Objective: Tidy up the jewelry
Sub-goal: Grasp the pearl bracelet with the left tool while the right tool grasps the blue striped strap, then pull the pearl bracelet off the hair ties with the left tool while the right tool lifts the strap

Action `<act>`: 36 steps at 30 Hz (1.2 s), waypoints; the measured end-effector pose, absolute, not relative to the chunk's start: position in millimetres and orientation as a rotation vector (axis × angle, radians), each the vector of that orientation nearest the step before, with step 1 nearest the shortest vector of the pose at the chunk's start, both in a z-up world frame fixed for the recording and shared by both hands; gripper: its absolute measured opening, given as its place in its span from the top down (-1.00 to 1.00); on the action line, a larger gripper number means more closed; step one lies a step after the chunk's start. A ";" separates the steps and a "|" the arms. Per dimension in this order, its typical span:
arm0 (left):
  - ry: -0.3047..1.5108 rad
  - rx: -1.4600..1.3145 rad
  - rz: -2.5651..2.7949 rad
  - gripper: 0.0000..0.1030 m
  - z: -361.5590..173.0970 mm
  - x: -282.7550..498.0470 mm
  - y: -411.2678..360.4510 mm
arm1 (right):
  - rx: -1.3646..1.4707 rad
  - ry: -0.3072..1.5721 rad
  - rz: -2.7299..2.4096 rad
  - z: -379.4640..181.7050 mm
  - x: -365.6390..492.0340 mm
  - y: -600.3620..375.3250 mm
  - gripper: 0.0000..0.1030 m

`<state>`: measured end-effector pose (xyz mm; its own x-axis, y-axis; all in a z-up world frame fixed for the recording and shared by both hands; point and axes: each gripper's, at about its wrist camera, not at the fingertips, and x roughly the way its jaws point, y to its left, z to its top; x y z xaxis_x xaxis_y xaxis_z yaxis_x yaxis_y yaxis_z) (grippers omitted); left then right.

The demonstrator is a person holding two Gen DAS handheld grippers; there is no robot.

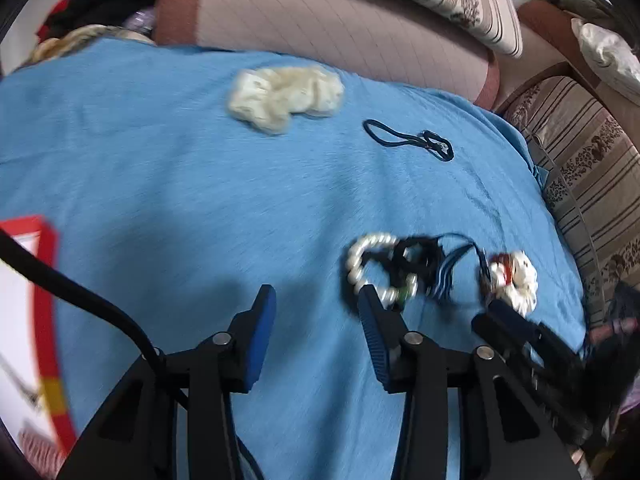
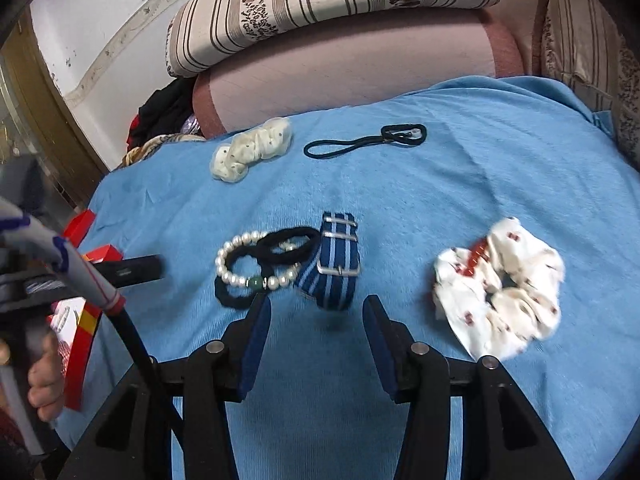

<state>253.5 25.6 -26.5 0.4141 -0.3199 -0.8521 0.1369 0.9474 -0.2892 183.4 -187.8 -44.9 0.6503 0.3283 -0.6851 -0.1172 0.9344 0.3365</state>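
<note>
A pearl bracelet with a green bead lies on the blue cloth, tangled with black hair ties and next to a blue striped strap. A white printed scrunchie lies to the right. A cream scrunchie and a black cord lie farther back. My right gripper is open just in front of the strap. My left gripper is open; its right finger touches the pearl bracelet. The right gripper's tip shows by the white scrunchie.
A red-rimmed box sits at the left edge of the cloth and also shows in the right wrist view. Pink and striped cushions lie behind. The person's hand holds the left gripper at the left.
</note>
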 end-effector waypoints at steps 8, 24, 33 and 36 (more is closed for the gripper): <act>1.176 -0.140 -0.379 0.26 -54.4 293.6 -21.9 | 0.358 0.823 0.255 -63.8 195.1 -205.7 -0.01; 1.043 -0.193 -0.374 0.83 30.9 207.2 38.1 | 0.495 0.832 0.387 -41.8 164.6 -200.1 0.59; 1.031 -0.125 -0.312 0.79 23.7 160.9 58.8 | 0.518 0.893 0.350 -51.4 121.4 -206.4 0.54; 1.056 -0.176 -0.295 0.73 14.2 158.5 74.9 | 0.495 0.901 0.288 -55.5 116.1 -216.1 0.53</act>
